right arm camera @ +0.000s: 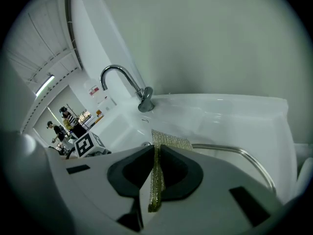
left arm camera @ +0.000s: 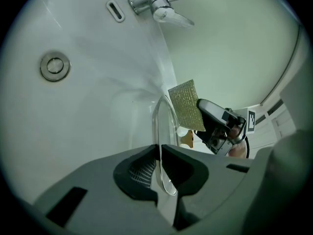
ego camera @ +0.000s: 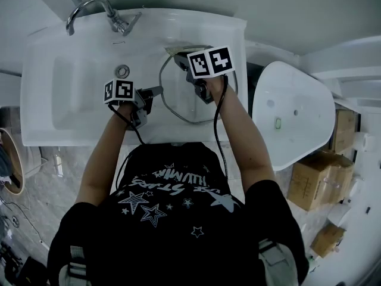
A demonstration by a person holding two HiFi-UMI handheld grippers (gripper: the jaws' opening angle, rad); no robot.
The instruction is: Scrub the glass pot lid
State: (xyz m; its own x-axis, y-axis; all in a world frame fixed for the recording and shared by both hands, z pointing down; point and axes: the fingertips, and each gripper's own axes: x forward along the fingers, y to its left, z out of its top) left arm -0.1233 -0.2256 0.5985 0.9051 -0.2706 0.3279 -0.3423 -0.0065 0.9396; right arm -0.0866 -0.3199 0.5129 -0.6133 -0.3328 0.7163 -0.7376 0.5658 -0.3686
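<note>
The glass pot lid [ego camera: 184,94] is held over the right part of the white sink [ego camera: 77,100], its metal rim [right arm camera: 244,155] showing in the right gripper view. My left gripper [ego camera: 152,94] is shut on the lid's left edge [left arm camera: 164,131], which runs edge-on between the jaws. My right gripper [ego camera: 183,61] is shut on a gold-green scrubbing pad [right arm camera: 159,168]. The pad [left arm camera: 188,104] lies against the lid's far side, seen past the lid in the left gripper view.
A chrome faucet [ego camera: 95,11] stands at the sink's back, with the drain [ego camera: 122,71] below it. A white oval tub [ego camera: 294,115] and cardboard boxes [ego camera: 315,177] are to the right. People stand far off in the right gripper view.
</note>
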